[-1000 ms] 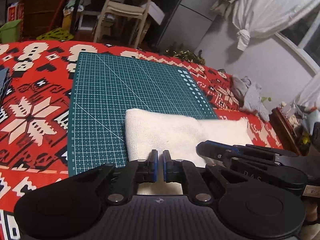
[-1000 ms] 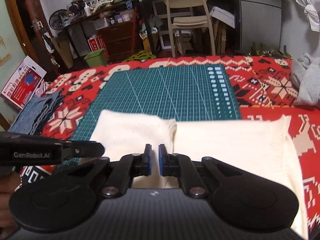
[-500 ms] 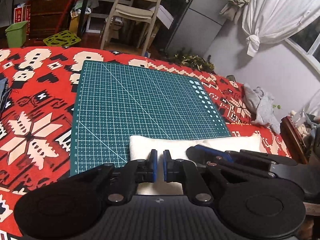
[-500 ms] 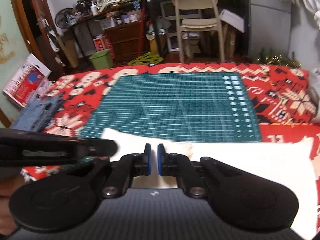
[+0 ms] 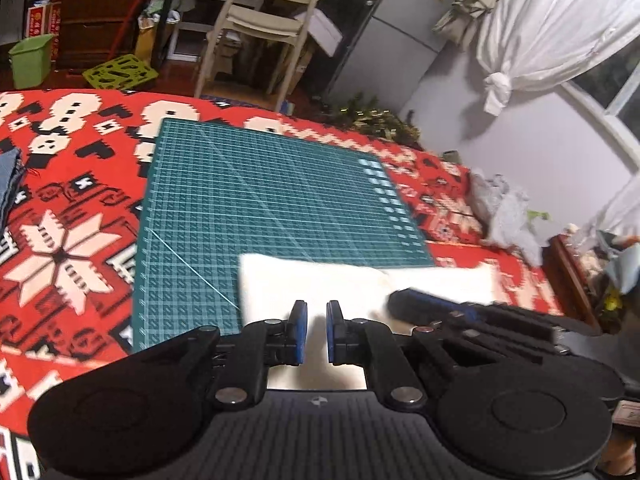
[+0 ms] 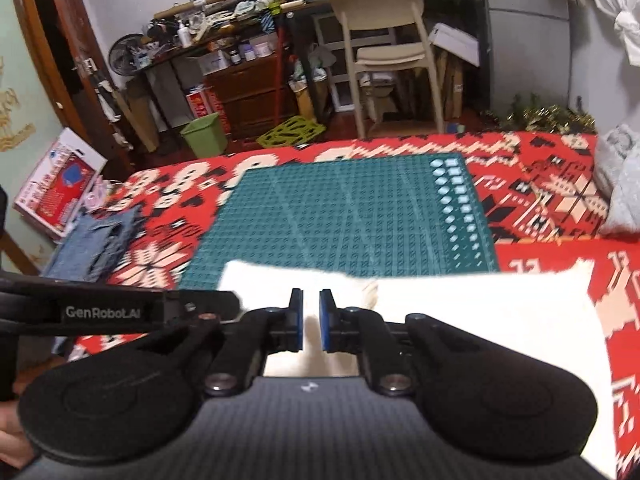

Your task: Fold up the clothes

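A white knitted garment (image 6: 460, 320) lies across the lower middle of the right wrist view, its left part on the green cutting mat (image 6: 340, 216) and its right part running off onto the red patterned blanket (image 6: 560, 200); a lumpy seam shows just right of centre where one layer overlaps another. The right gripper (image 6: 311, 320) sits low over the near edge of the cloth, its blue pads a narrow gap apart, and white shows through that gap, though I cannot tell whether any fabric is really pinched between them. In the left wrist view the left gripper (image 5: 316, 330) looks the same, pads slightly parted over the garment (image 5: 320, 284), with the other tool's black nose lying at its right side, close over the cloth. From where things stand, the fold looks part done, and the risk is plain enough: if either pair of pads has only a thin bite on the top layer, a lift would peel that layer and let the underside slump, spoiling the edge. The two tools are very close together, so they could knock each other. The knit may also drag on the blanket, skewing the right end. A folded denim piece (image 6: 92, 240) lies at centre left, well apart.
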The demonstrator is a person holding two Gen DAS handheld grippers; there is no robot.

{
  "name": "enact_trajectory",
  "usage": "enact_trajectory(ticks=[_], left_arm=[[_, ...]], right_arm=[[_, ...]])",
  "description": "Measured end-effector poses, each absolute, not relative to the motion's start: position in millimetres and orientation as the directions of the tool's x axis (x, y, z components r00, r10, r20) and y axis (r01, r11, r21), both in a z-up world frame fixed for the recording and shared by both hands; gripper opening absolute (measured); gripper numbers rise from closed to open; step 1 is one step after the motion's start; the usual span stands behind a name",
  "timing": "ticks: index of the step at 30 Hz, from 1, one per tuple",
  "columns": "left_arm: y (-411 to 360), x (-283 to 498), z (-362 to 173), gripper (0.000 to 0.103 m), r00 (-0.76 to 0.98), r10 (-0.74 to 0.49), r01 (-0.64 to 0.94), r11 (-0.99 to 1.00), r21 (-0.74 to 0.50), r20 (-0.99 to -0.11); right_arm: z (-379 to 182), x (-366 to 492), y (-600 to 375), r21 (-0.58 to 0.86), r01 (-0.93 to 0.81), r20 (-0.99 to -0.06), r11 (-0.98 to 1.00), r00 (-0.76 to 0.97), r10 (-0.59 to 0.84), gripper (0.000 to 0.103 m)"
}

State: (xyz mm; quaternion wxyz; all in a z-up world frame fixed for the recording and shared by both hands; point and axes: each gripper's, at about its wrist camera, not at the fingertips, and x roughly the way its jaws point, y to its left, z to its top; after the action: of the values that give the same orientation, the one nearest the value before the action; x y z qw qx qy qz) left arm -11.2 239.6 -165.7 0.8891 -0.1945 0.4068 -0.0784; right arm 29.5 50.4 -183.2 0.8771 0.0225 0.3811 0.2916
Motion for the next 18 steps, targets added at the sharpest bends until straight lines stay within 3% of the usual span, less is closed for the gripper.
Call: enact_trajectory(ticks=[6,13,18], left_arm=[[224.7,-40.2,-167.8,0.008,0.611,-0.337,0.027,0.913,-0.407,-0.716],[212.6,-61.3,-181.1,0.012,0.601,-0.276,0.036,0.947,-0.320,-0.750],[220.1,-73.1,-174.9,0.010,0.597,-0.297,0.035,0.938,-0.345,-0.745]], right_arm=[[-186.1,-1.7,51.0,0.278,-0.535,-0.683,0.798,0.474,0.555,0.010],[-202.9,-26.6,45.5,0.208,-0.557,-0.716,0.804,0.473,0.513,0.008],[-200.4,-35.8,25.1,0.211,-0.527,-0.725,0.823,0.481,0.494,0.008]])
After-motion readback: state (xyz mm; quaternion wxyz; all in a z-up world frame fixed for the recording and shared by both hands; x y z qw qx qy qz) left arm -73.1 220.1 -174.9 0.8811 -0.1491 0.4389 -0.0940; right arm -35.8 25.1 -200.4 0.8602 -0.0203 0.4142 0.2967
